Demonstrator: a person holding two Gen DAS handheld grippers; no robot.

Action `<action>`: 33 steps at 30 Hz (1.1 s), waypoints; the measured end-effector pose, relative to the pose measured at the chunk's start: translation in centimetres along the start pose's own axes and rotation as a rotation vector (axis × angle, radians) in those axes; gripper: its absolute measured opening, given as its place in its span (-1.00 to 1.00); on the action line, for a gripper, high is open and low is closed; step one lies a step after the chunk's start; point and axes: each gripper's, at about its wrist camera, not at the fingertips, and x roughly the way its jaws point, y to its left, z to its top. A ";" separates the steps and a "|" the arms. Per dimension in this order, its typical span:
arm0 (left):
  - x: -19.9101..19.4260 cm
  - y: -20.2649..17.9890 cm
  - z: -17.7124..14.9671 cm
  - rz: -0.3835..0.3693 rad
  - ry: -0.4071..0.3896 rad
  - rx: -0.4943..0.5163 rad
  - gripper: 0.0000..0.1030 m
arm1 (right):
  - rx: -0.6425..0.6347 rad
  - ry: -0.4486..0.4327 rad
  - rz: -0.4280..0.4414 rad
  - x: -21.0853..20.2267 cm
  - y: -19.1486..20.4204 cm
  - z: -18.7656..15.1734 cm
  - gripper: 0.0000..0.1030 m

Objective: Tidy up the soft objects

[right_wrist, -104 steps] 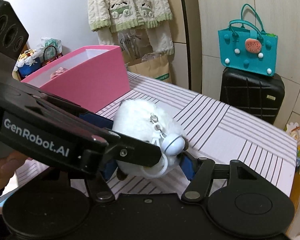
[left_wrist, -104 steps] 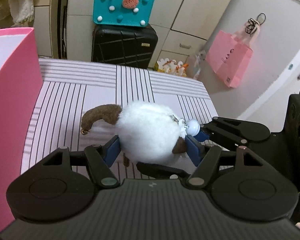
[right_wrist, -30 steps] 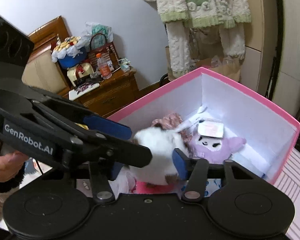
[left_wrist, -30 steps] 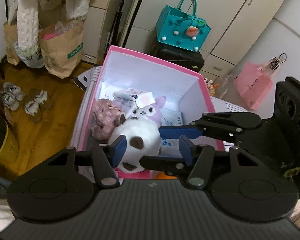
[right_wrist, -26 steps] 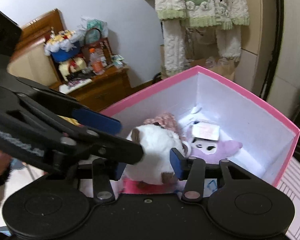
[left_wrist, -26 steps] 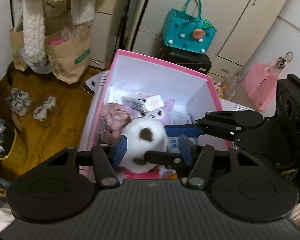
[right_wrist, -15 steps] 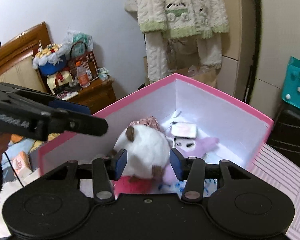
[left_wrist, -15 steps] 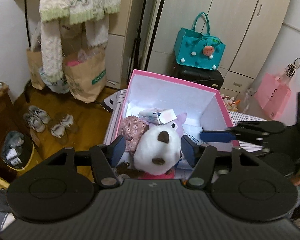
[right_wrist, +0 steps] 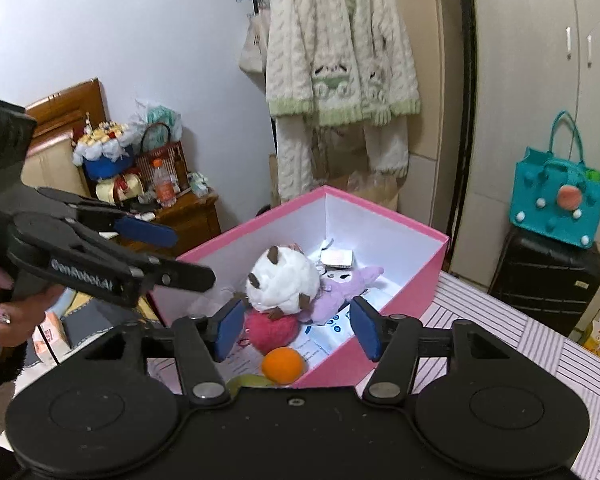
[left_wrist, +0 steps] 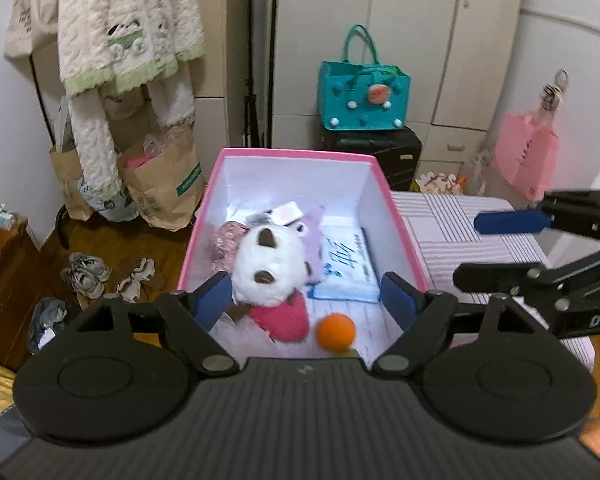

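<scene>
**White plush lies in the pink box, both grippers wide**

One pink box (left_wrist: 396, 216) stands on the striped table (left_wrist: 460, 236), white inside. In it lie six things that can be counted: one white plush (left_wrist: 270, 268), one purple plush (left_wrist: 314, 236), one mottled pink plush (left_wrist: 224, 240), one red fuzzy heart (left_wrist: 284, 320), one orange ball (left_wrist: 336, 330) and one flat blue-and-white packet (left_wrist: 346, 268).

The white plush is round and fluffy, with small brown patches and nubs. It rests on the heap, on top of the heart and against the purple plush, near the box's left wall.

Two grippers hover over the box. The left gripper (left_wrist: 306, 296) has just been opening; its blue pads stand wide, gripping nothing. The right gripper (right_wrist: 296, 326) has also just been opening and is released, nothing pressed between its pads.
</scene>
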 end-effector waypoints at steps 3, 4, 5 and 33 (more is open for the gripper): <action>-1.1 -1.1 -0.4 -0.012 0.002 0.028 0.76 | -0.006 -0.033 -0.009 -2.2 0.5 -0.5 0.47; -1.5 -1.3 -0.6 -0.016 0.001 0.029 0.85 | -0.009 -0.041 -0.014 -2.9 0.8 -0.7 0.56; -1.9 -1.6 -0.8 -0.026 -0.004 0.028 0.88 | -0.011 -0.047 -0.021 -3.4 1.0 -0.9 0.59; -3.4 -8.5 -2.8 0.163 0.097 0.089 1.00 | 0.202 0.023 -0.434 -11.8 2.8 -5.7 0.91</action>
